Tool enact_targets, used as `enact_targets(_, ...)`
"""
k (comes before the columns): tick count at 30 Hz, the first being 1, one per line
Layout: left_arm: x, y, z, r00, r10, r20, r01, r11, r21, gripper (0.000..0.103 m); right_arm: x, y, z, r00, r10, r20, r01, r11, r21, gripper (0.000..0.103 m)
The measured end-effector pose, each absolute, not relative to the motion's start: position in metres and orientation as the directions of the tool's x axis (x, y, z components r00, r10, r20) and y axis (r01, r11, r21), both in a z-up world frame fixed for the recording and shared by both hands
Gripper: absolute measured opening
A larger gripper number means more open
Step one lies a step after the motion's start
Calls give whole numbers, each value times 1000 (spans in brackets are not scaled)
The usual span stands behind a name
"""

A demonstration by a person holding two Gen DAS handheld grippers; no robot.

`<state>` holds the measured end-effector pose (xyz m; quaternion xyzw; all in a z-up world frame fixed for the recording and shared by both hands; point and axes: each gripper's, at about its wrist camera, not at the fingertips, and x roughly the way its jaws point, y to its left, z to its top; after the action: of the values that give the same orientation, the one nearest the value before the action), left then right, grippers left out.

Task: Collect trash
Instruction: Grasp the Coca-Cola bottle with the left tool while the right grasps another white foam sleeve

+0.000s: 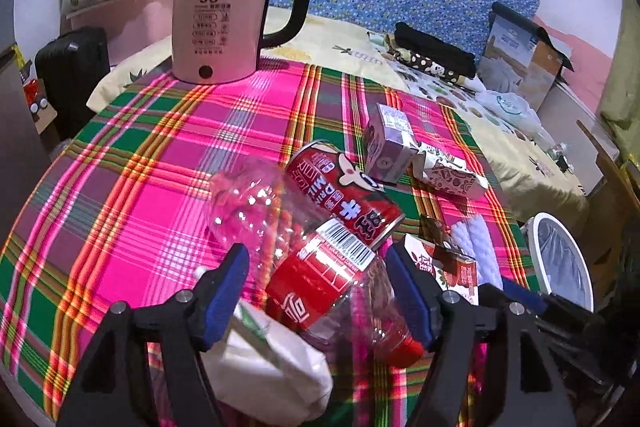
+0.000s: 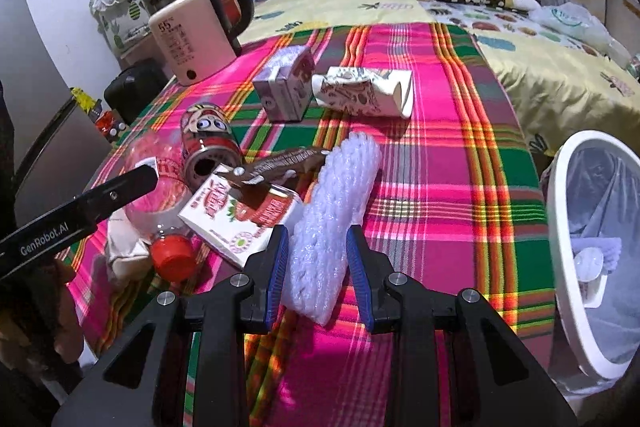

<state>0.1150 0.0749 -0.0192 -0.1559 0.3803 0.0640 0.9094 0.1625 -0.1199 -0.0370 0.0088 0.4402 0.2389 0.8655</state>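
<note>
A clear plastic bottle (image 1: 320,279) with a red label and red cap lies on the plaid tablecloth, between the wide-apart pads of my left gripper (image 1: 320,289). The pads stand clear of it. A red drink can (image 1: 344,187) lies against the bottle's far side. In the right wrist view my right gripper (image 2: 318,267) is shut on a white foam net (image 2: 336,203), whose far end rests on the cloth. Beside it lie a red-and-white carton (image 2: 240,219), a brown wrapper (image 2: 280,163), a purple carton (image 2: 286,87) and a crushed paper cup (image 2: 364,91).
A white-rimmed bin (image 2: 558,247) lined with a bag stands off the table's right edge. A pink kettle (image 1: 220,23) stands at the far left of the cloth. Crumpled white paper (image 1: 272,359) lies under my left gripper. A bed with clothes and boxes lies behind.
</note>
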Motion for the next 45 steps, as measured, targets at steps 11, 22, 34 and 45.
enact_targets(11, 132, 62, -27, 673, 39, -739, -251, 951, -179, 76, 173, -122, -40, 516, 393, -761, -376, 902, 211, 31)
enact_targets(22, 127, 58, -30, 670, 87, -737, -238, 966, -103, 74, 174, -139, -37, 537, 372, -757, -361, 913, 192, 28)
enact_targets(34, 121, 56, -25, 681, 125, -722, -242, 968, -61, 71, 169, -145, -33, 549, 368, -750, -366, 913, 180, 25)
enact_targets(45, 109, 52, -9, 714, 138, -687, -237, 970, -52, 71, 158, -151, -24, 571, 365, -735, -369, 914, 167, 23)
